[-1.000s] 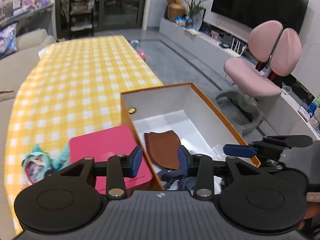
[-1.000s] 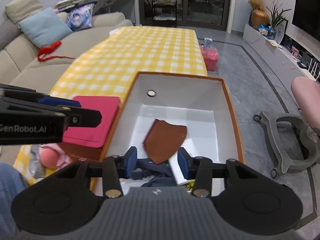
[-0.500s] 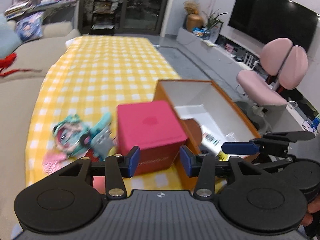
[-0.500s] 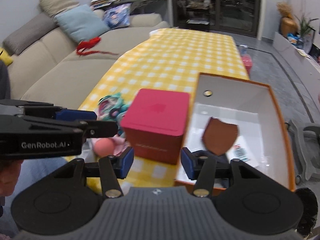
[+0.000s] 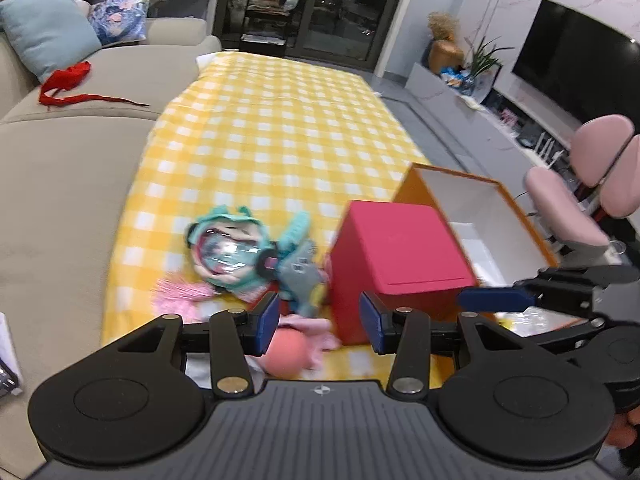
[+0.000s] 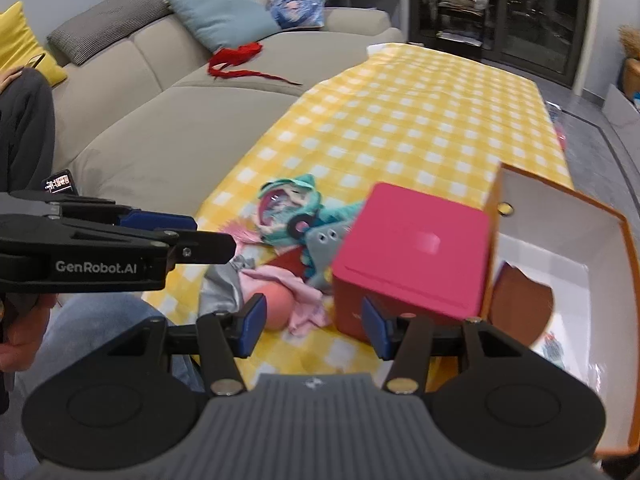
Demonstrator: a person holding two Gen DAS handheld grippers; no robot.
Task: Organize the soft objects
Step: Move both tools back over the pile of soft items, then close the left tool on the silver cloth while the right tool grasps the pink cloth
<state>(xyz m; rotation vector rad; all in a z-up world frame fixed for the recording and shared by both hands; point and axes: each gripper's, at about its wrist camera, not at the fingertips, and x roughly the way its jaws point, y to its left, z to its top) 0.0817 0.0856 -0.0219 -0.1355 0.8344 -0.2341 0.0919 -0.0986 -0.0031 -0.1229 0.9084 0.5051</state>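
Note:
A heap of soft toys lies on the yellow checked tablecloth point(image 5: 280, 132): a teal-haired plush doll point(image 5: 230, 252) point(image 6: 286, 208), a grey plush point(image 5: 300, 276) point(image 6: 324, 246), a pink round plush point(image 5: 286, 356) point(image 6: 276, 306) and a pink cloth point(image 6: 308, 300). My left gripper point(image 5: 319, 322) hangs open over the near end of the heap, holding nothing. My right gripper point(image 6: 313, 326) is open too, with nothing between its pads, just above the pink cloth. Each gripper shows at the edge of the other's view.
A closed crimson box point(image 5: 400, 252) point(image 6: 416, 256) stands right of the toys, against an open orange box point(image 5: 476, 184) point(image 6: 628, 280) with a brown leather piece point(image 6: 520, 304) inside. A beige sofa point(image 5: 60, 168) with a red ribbon point(image 5: 72, 80) runs along the left. A pink chair point(image 5: 580, 200) stands right.
Both views have swung left, from over the orange box to the toy heap beside the crimson box. Both pairs of jaws stand slightly wider than a second ago.

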